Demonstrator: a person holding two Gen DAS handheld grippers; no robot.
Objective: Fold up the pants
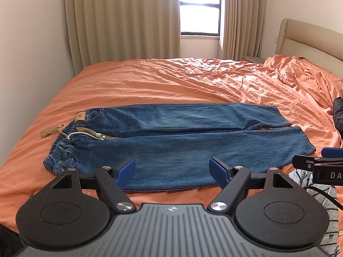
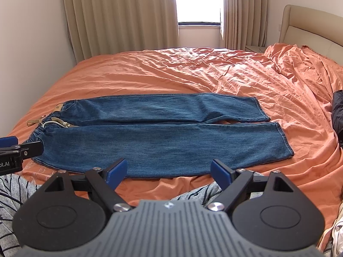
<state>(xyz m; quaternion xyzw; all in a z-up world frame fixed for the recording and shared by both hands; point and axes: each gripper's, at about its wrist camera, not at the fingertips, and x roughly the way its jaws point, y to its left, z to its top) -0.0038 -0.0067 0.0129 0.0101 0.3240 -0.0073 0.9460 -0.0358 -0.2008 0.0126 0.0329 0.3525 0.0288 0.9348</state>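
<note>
Hovering near the bed's edge, both grippers, left point(image 1: 172, 172) and right point(image 2: 168, 172), are held with fingers spread wide and empty. Just beyond them the jeans point(image 1: 167, 141) are laid flat on the bed point(image 1: 150, 79), waistband leftward. Denim is judged heavy yet pliable, best pinched at waistband and hems.

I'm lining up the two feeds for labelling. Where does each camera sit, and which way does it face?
Left wrist: on the left gripper, jaws open, facing across the jeans near the waistband; the right gripper shows at the right edge.
Right wrist: on the right gripper, jaws open, nearer the leg hems; the left gripper shows at the left edge.
Shared: jeans, orange bed sheet, curtains, window, headboard.
</note>
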